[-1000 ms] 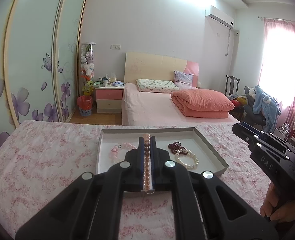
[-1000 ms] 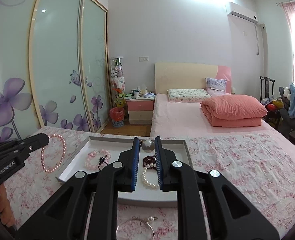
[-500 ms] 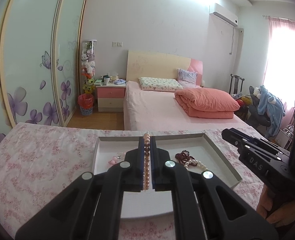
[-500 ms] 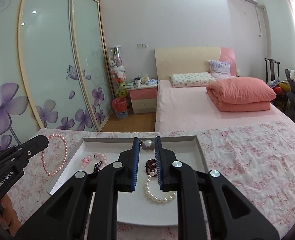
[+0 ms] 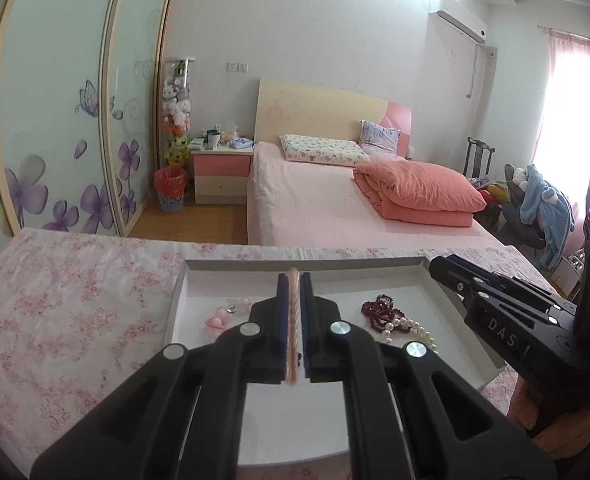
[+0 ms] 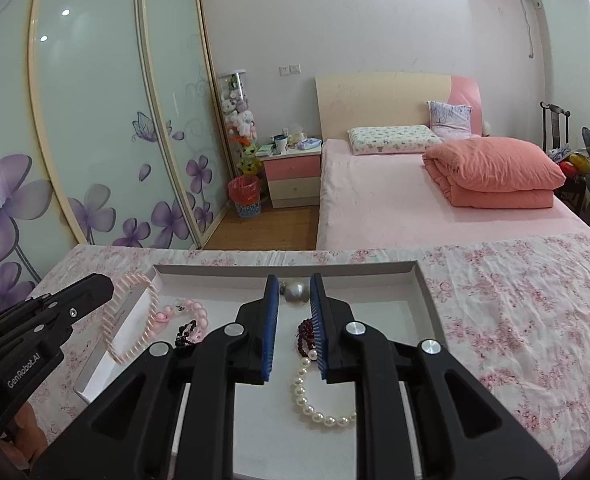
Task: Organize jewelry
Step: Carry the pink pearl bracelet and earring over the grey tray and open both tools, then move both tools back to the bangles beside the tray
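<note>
The left tool (image 5: 293, 280) is pressed together on a pink pearl bracelet (image 5: 293, 320); the strand runs lengthwise along the 2 fingers, edge-on, pointing toward the far edge of the surface (image 5: 75, 320). From the right wrist view the same bracelet (image 6: 133, 320) hangs as a loop from that tool (image 6: 95, 284), over the left wall of the white tray (image 6: 423, 280). The tool tilts downward over the tray, a hand (image 6: 27, 432) gripping its handle.

The right tool (image 6: 295, 292) is opening, its blue pads (image 6: 271, 320) spread with nothing squeezed; a silver bead (image 6: 297, 292) sits just beyond the tips near the tray's far wall. It also slopes down. Below its fingers lie a dark red bracelet (image 6: 305, 336) and a white pearl bracelet (image 6: 319, 400) on the tray floor. Toward the tray's left side rest a pale pink bracelet (image 6: 191, 312) and a black bead strand (image 6: 187, 332).
</note>
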{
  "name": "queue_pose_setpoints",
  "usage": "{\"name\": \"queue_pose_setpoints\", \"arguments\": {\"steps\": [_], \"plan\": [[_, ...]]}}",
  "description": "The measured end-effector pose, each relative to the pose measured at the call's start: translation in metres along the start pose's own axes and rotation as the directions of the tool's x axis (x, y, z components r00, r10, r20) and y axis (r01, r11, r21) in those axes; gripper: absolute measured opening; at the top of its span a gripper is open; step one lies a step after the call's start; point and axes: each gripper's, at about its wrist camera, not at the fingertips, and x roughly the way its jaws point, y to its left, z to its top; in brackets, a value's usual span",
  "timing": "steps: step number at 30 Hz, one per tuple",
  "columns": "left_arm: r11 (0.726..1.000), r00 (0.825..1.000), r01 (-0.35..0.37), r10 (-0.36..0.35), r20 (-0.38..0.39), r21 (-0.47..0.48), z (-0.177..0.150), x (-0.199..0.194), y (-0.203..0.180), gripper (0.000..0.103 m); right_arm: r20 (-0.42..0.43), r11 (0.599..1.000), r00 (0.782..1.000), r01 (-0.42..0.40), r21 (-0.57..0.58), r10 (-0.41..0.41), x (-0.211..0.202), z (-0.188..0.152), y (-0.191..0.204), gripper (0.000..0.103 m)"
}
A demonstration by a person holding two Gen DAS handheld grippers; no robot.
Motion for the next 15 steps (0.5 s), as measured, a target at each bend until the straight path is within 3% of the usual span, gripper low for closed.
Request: {"name": "queue_pose_setpoints", "arguments": {"steps": [2,15], "plan": [[1.000,1.000,0.001,-0.001,-0.013,-0.012,0.000,0.005,0.003,0.014,0.001,1.000,1.000,0.006,-0.001,-0.006,0.001,0.000,0.001,0.045],[0.999,0.999,-0.017,0.015,-0.035,-0.044,-0.007,0.001,0.013,0.021,-0.005,1.000,1.000,0.027,0.016,-0.027,-0.003,-0.008,-0.010,0.046]]}}
